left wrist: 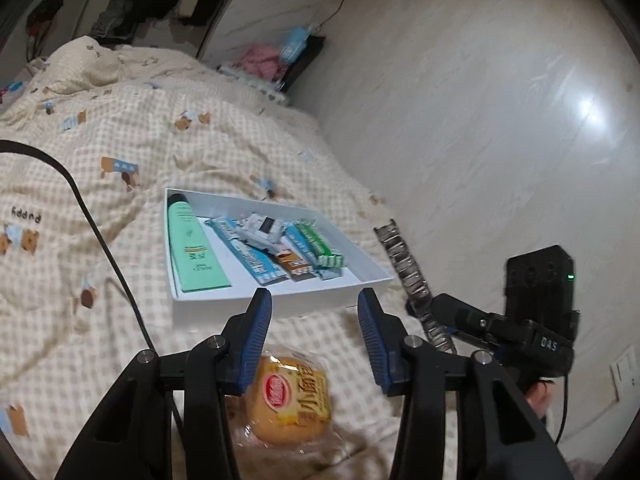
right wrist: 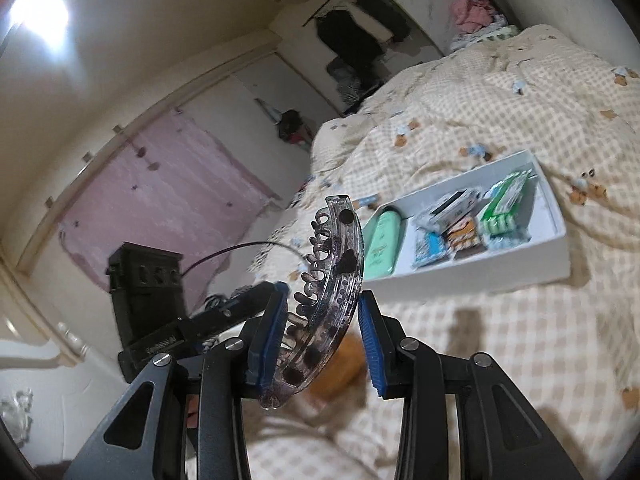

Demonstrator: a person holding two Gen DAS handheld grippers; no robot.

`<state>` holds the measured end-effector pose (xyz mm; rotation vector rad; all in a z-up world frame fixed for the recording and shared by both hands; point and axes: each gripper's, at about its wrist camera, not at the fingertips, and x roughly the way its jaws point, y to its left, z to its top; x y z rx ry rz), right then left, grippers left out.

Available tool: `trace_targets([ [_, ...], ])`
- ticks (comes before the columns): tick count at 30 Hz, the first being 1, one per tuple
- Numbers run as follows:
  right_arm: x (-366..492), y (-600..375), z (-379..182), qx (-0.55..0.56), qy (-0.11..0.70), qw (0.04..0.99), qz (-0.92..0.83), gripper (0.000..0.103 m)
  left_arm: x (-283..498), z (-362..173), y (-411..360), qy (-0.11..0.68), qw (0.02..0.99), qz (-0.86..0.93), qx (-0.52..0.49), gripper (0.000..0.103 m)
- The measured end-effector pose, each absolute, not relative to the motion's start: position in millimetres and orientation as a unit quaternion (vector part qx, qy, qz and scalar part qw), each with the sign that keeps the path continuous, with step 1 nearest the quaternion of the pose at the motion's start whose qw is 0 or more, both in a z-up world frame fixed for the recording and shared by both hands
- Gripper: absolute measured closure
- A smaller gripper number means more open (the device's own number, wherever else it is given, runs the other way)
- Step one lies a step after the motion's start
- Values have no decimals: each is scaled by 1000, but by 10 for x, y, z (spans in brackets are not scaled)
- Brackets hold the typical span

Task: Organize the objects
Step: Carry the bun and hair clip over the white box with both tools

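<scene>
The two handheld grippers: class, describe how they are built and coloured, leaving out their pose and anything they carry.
Both the left gripper and the right gripper have black angular linkage arms with round silver pivot screws and ribbed blue pads on the fingers. A boxy black unit with a small green light sits on the right gripper, whose body bears white lettering. A thin black cable trails behind.

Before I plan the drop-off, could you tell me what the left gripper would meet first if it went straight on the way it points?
Most likely the near wall of the white tray, straight ahead of the left gripper; the wrapped bun lies below its fingers, though depth is uncertain.
</scene>
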<state>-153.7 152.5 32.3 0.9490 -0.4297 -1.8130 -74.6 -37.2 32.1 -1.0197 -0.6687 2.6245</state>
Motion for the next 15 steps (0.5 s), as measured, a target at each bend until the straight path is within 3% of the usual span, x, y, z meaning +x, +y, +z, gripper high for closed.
trace_targets([
  [3, -1483, 1515, 279, 391, -175, 506, -748, 65, -829, 274, -252, -185, 101, 887, -410, 52],
  [7, -1446, 1518, 213, 399, -173, 502, -748, 65, -792, 123, -102, -164, 125, 860, -466, 23],
  [13, -1477, 1515, 240, 399, -167, 499, -751, 65, -906, -88, 150, -69, 65, 844, -528, 23],
  [14, -1479, 1508, 249, 399, -165, 499, -751, 65, -920, -144, 167, -71, 75, 841, -531, 26],
  [15, -1493, 1501, 266, 398, -163, 500, -751, 65, -941, -206, 160, -84, 95, 837, -532, 42],
])
